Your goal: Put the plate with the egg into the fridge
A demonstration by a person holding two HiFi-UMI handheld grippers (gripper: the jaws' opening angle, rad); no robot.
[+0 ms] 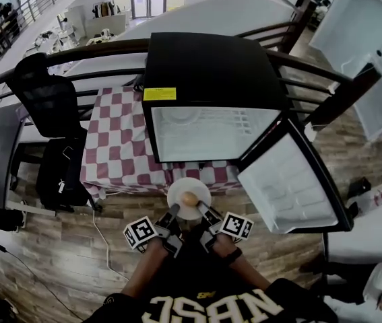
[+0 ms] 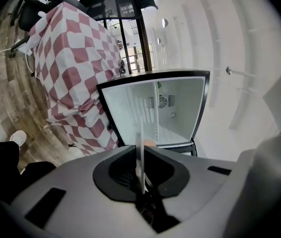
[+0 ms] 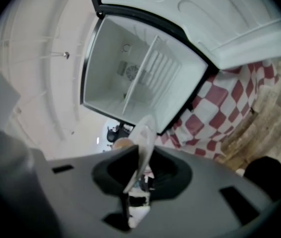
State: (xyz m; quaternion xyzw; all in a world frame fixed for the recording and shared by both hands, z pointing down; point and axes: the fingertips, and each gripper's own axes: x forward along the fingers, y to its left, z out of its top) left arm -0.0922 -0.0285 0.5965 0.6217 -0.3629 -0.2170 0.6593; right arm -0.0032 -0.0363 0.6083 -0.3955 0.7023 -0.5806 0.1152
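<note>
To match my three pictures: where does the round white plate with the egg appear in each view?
Head view: round white plate, low centre, below the open black fridge with white inside.
Left gripper view: plate edge-on, a thin white line, low centre, between the jaws.
Right gripper view: plate tilted, low centre.
Shared landmark: the fridge.

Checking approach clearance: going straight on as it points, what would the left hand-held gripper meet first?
Probably the open fridge: nothing shows between it and the left hand-held gripper holding the plate. Depth unclear.
</note>
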